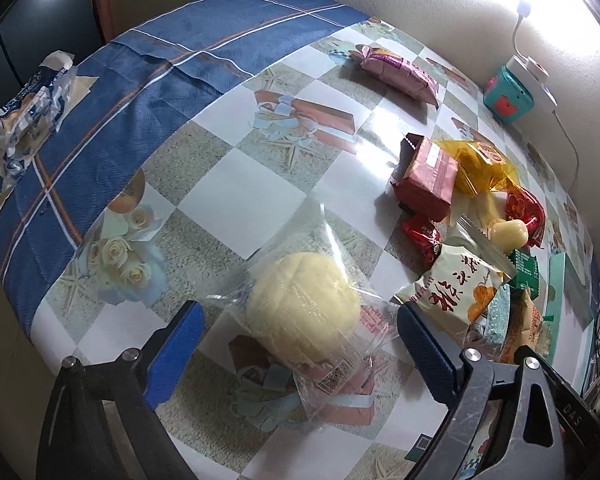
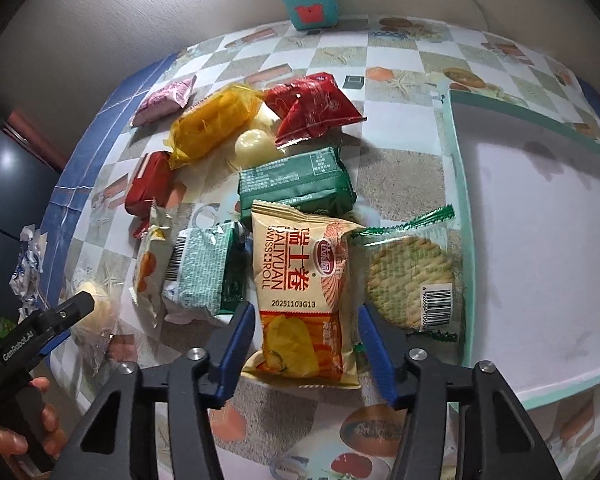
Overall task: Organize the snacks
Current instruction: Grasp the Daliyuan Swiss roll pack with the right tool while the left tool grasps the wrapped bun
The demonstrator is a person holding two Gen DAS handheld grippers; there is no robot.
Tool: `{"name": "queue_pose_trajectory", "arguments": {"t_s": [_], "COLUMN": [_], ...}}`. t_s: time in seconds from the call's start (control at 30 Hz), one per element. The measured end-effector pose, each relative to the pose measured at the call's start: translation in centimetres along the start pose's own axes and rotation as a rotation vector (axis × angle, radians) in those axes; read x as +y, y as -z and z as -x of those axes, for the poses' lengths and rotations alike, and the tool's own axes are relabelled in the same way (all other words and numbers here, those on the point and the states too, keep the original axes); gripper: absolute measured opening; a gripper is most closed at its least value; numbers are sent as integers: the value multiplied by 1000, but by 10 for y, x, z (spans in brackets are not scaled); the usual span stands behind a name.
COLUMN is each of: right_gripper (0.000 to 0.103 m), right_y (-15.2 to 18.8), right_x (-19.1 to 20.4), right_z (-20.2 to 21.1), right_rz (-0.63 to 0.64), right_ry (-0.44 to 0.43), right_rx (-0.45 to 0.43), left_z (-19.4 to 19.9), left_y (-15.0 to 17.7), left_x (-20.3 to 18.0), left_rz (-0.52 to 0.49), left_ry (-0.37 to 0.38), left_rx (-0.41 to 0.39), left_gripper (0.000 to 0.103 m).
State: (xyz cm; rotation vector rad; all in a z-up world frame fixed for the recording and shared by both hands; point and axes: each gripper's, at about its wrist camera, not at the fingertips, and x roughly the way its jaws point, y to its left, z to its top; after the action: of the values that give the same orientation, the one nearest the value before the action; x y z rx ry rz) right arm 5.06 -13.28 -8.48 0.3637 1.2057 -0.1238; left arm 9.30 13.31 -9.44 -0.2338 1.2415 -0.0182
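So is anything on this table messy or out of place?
Yes. A crumpled blue-and-white wrapper lies alone at the far edge of the blue cloth, looking torn open and apart from the rest. The snacks sit in a loose, overlapping heap beside the white tray; the part in view holds none.

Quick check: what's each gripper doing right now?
Left gripper: open, astride the wrapped bun, not gripping.
Right gripper: open around the swiss roll packet; no pad contact visible.
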Motion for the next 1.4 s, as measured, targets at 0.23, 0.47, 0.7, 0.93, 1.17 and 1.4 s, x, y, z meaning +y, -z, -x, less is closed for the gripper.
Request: {"name": "queue_pose_trajectory", "arguments": {"t_s": [0.23, 0.47, 0.7, 0.93, 1.17, 1.4], "right_gripper": [51, 45, 42, 41, 41, 41], "right_y": [-4, -3, 0, 4, 6, 2], "right_x": [2, 3, 7, 3, -5, -9], "right_z": [-15, -18, -19, -13, 1, 22], "right_rz": [4, 3, 12, 15, 5, -4], "right_ry": [4, 4, -8, -28, -57, -105], "right_rx": [31, 42, 52, 55, 42, -1], "left_z": [-6, -7, -3, 8, 16, 37], "left_y": [-5, -6, -5, -3, 0, 1], "left_x": [-3, -5, -5, 0, 7, 4], "left_rz": [-13, -23, -24, 1, 30, 55], "left_ry": [-16, -34, -35, -54, -82, -101], "left_rx": [0, -4, -8, -15, -9, -23], "left_gripper": [97, 87, 72, 55, 53, 48]}}
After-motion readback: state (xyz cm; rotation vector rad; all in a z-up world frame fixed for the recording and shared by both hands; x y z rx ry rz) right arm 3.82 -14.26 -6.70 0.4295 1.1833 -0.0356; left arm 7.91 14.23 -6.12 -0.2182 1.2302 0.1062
